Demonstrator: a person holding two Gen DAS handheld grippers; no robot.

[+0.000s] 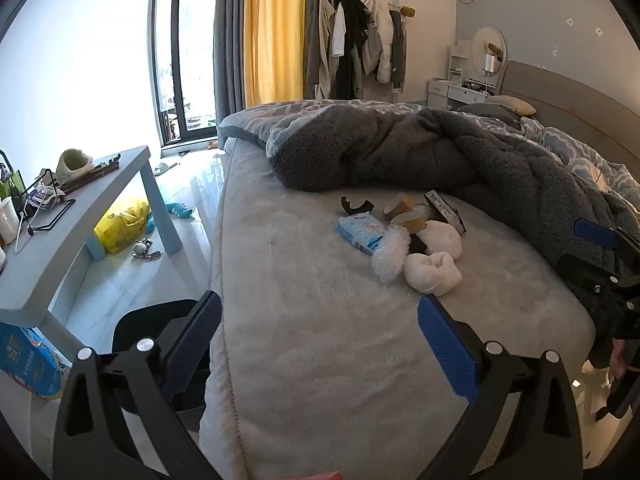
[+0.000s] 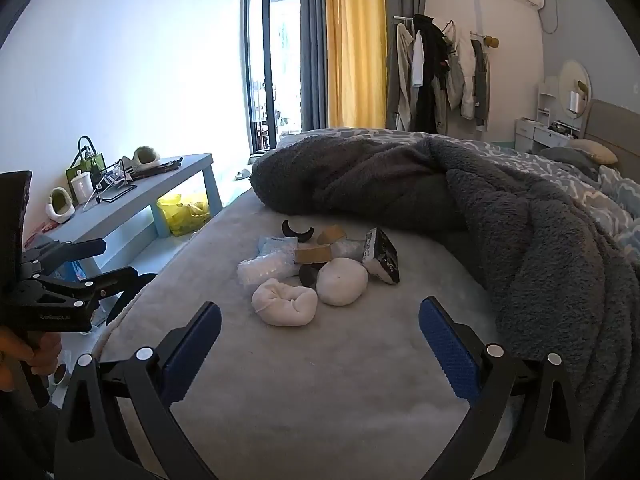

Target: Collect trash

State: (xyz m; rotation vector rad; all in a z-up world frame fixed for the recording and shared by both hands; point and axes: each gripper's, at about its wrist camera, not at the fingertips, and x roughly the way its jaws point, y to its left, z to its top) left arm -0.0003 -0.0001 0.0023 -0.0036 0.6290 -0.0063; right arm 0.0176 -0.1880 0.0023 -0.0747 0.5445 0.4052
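Both my claws, left claw [image 1: 320,344] and right claw [image 2: 320,346], hang with fingers apart and empty over the bed [image 2: 320,400]. The trash pile [image 2: 320,268] lies mid-bed beside the grey blanket [image 2: 520,232]. I'd take the nearest white wad [image 2: 285,306] first, straddling it squarely and squeezing gently.

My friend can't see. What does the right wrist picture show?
A small trash pile of white wads, wrappers and cardboard bits lies on a grey bed, just ahead of the open right tool. A dark blanket is bunched behind it.
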